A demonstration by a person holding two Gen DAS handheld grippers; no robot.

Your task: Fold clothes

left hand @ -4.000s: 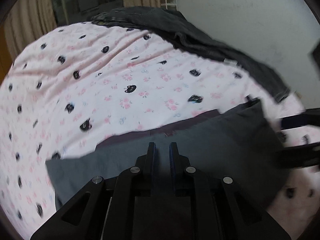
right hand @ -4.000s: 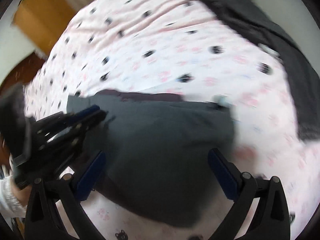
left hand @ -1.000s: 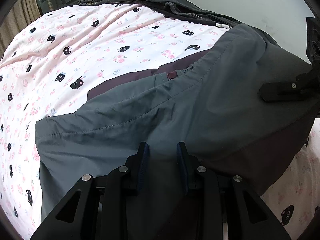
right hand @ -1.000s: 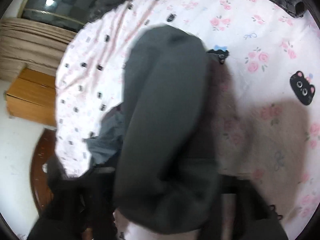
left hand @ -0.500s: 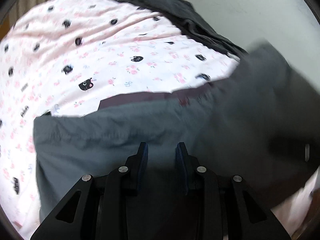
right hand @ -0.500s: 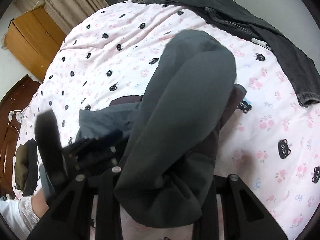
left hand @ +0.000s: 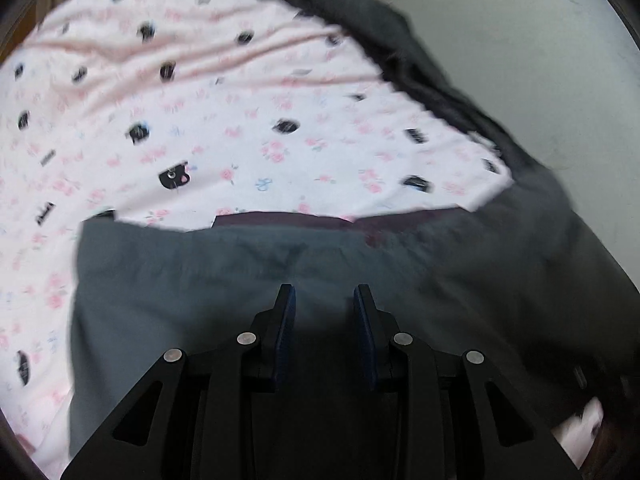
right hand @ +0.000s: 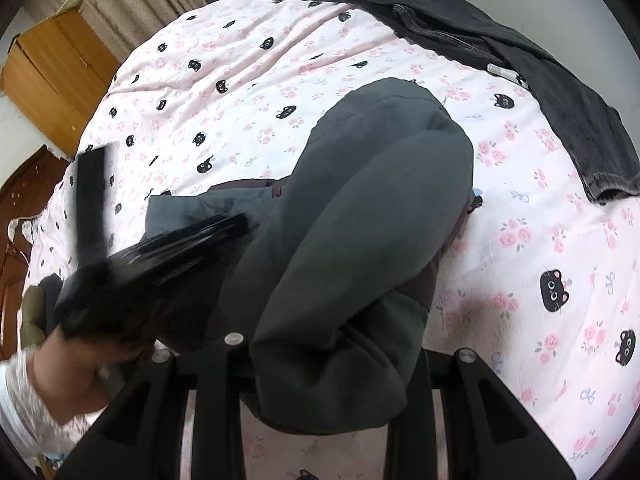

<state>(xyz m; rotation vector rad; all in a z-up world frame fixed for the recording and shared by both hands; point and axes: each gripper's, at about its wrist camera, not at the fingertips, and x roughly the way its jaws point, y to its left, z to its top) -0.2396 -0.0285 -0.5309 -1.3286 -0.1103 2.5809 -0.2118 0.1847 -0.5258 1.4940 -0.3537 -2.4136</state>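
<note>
While bunched over right hand-held gripper (right hand: 320, 380), grey garment (right hand: 360, 240) runs lengthwise toward far bed edge

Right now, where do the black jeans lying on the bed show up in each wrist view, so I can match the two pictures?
Left wrist view: the black jeans run blurred along the sheet's far edge, from top centre down the right, next to the white wall.
Right wrist view: the jeans lie sharp across the top right of the bed.
Shared landmark: the grey garment being folded, with its maroon band.

Shorts (right hand: 360, 240) on bed (right hand: 560, 320), jeans (right hand: 520, 60) behind
</note>
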